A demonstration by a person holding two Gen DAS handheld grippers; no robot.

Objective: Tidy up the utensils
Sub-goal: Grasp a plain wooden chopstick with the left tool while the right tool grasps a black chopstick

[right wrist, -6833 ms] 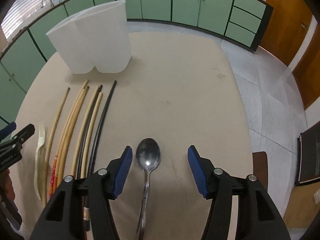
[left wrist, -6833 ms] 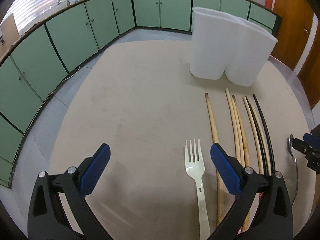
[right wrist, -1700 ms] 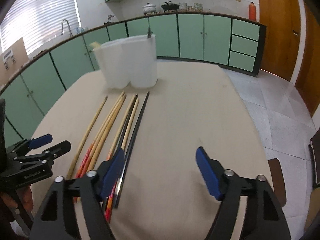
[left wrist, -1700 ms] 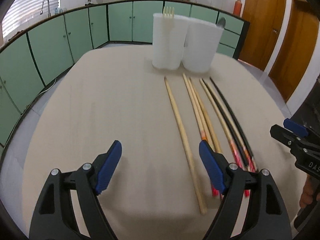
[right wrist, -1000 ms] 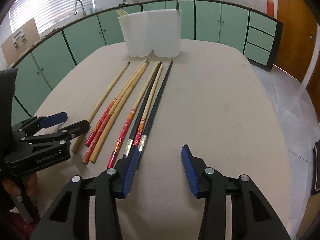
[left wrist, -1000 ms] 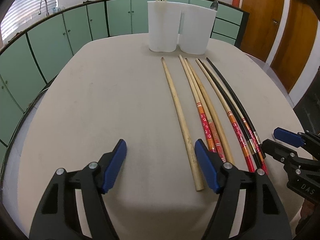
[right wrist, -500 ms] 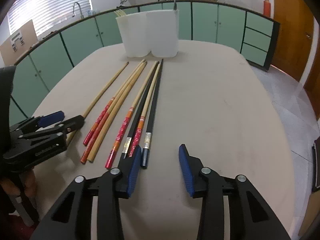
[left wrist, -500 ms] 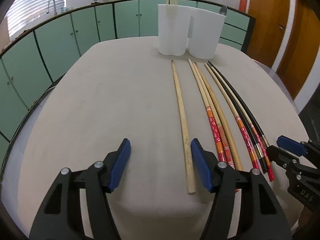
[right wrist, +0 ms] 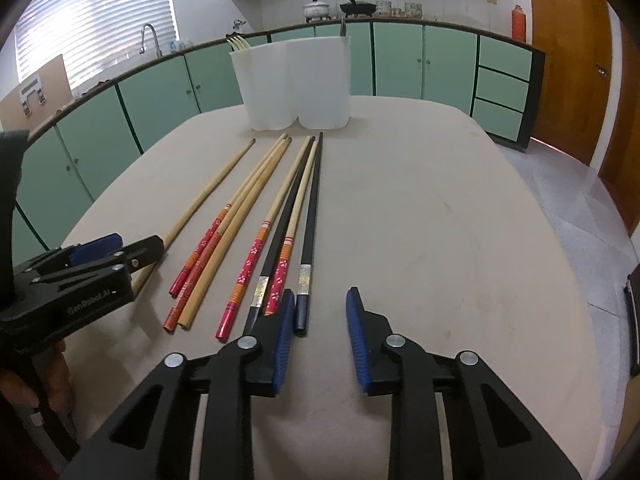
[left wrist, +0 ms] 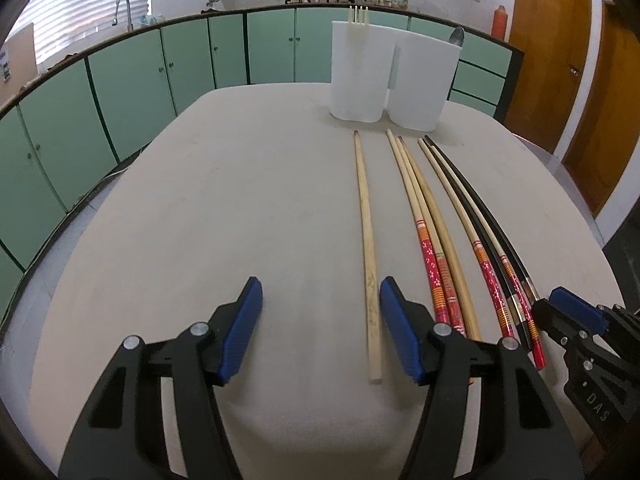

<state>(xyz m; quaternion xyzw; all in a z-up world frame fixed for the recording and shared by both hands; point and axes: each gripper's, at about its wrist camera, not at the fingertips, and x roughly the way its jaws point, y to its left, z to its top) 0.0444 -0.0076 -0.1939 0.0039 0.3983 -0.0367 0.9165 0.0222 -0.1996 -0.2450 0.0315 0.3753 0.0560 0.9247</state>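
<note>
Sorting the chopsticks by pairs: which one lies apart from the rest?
The plain wooden chopstick farthest left, by the left claw. A clear gap separates it from the others, which lie bunched together.

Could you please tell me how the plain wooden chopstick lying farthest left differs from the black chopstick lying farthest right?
The plain wooden chopstick is pale and bare along its whole length; the black chopstick is dark with a patterned silver band near its thick end. The wooden one lies apart from the row, while the black one lies close beside its neighbours. The wooden one's thick end sits between the left gripper's fingers; the black one's sits just ahead of the right gripper, whose jaws are closing. Both lie flat, tips toward the white holder.
</note>
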